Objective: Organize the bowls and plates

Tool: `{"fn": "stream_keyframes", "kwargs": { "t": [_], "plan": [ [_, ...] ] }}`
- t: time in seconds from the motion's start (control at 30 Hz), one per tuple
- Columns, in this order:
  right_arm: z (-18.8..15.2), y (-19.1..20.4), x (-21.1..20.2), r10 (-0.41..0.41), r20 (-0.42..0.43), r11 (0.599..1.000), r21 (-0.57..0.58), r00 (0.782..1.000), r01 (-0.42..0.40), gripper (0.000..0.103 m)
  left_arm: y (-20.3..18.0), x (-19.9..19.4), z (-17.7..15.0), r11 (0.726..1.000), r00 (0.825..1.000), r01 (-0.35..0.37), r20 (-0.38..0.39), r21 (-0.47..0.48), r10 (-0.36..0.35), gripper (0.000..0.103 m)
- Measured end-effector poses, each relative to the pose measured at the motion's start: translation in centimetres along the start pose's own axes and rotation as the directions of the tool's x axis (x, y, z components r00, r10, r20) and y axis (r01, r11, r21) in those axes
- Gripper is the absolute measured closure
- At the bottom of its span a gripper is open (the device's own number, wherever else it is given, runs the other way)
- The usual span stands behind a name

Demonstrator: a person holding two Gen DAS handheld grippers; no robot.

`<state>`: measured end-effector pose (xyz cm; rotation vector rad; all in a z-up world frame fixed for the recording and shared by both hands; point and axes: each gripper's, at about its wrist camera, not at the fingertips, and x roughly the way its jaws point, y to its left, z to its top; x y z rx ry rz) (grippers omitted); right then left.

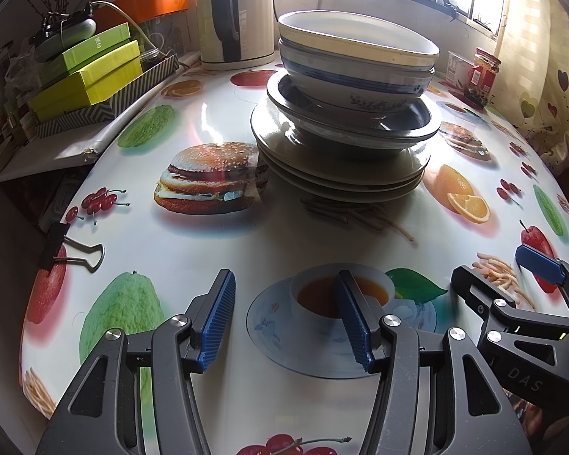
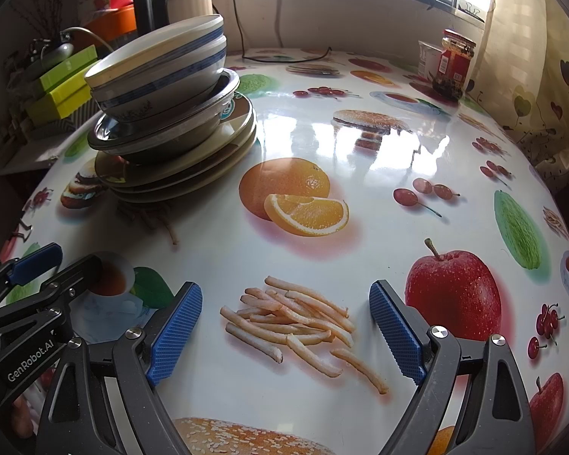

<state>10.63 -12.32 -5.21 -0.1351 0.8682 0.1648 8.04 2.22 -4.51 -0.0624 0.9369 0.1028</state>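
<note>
While grippers gape, bowls [image 1: 356,64] top plates [image 1: 341,174].

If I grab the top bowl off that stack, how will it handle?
The top bowl looks like glazed ceramic, so probably rigid, fairly heavy, slippery and breakable. It sits nested and tilted in the blue-banded bowl, so it should lift free, though the leaning stack may shift.

The table cover [image 2: 360,151] at centre frame looked like glossy printed plastic, mirroring the window light. The stacked bowls [image 1: 356,60] and plates [image 1: 341,174] above centre appeared glazed ceramic, smooth and shiny. At the bottom, the left gripper [image 1: 284,314] and right gripper [image 2: 284,326] showed matt black plastic frames, ridged blue pads and bright metal pins. The green boxes [image 1: 91,72] at upper left looked like matt card.
</note>
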Motion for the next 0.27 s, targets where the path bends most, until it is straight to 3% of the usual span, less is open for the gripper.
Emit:
{"fn": "stream_keyframes", "kwargs": {
  "t": [0.27],
  "plan": [
    [-0.02,0.00,0.00,0.000,0.000,1.000,0.000,1.000,0.000,0.012,0.01,0.01,0.01,1.000,1.000,0.001,-0.001,0.000,-0.001,0.047]
  ]
}}
